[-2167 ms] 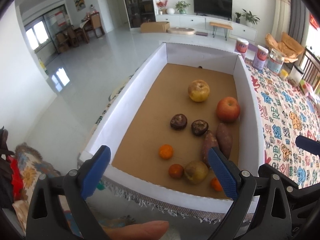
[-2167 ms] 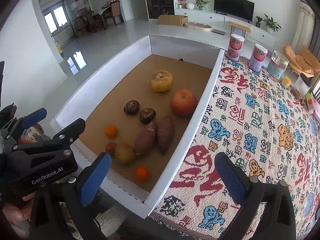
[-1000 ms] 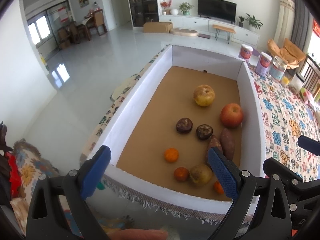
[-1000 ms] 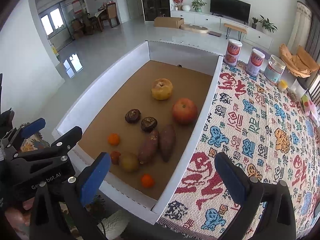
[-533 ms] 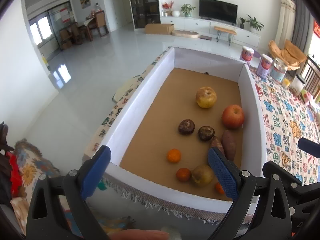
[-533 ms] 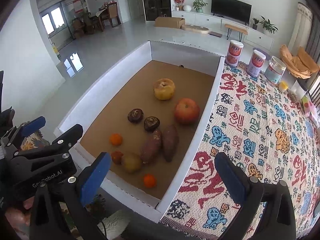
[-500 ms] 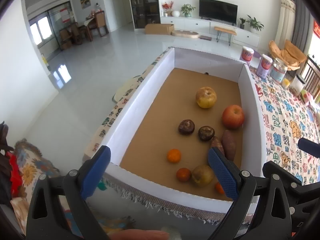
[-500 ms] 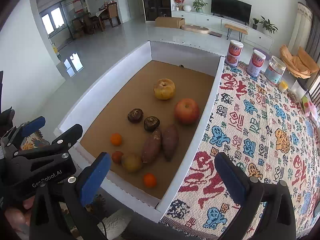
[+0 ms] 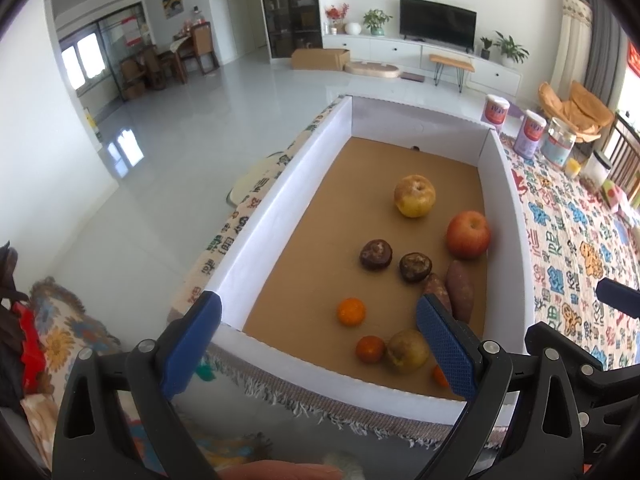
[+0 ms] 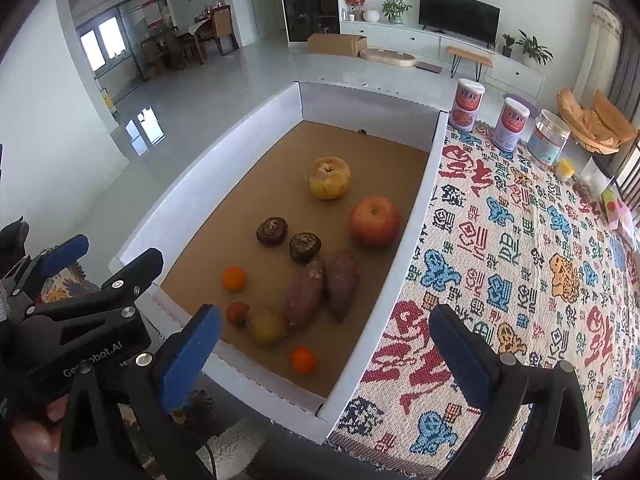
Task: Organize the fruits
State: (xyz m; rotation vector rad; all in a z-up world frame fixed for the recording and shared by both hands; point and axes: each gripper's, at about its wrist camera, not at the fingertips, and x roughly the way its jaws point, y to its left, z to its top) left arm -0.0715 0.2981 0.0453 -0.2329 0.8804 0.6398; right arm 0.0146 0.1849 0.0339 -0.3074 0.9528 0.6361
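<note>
Patterned tablecloth (image 10: 520, 264) covers the table; on its left part sits the white-walled cardboard tray (image 10: 412, 216) with a brown floor, which carries all the fruit; three canisters (image 10: 510, 124) stand on the cloth at the far edge, beside the tray's far right corner. My left gripper (image 9: 316, 344) hangs above the tray's near left corner, fingers spread wide, nothing between the blue pads (image 9: 446, 350); my right gripper (image 10: 326, 354) hangs above the tray's near right corner, likewise spread and empty. Red apple (image 10: 374, 221) lies near the tray's right wall; yellow apple (image 10: 329, 178) lies beyond it, toward the far wall. Two sweet potatoes (image 10: 322, 290) lie side by side, touching, toward the near right. Yellow-green pear (image 10: 266, 325) rests near the front wall, touching the left potato's near end. Two dark round fruits (image 10: 288, 239) sit side by side mid-tray; the right one touches the left potato's far tip. Three small oranges: one (image 10: 234, 279) apart toward the left; one (image 10: 237, 313) touching the pear; one (image 10: 303, 359) closest to the front wall.
</note>
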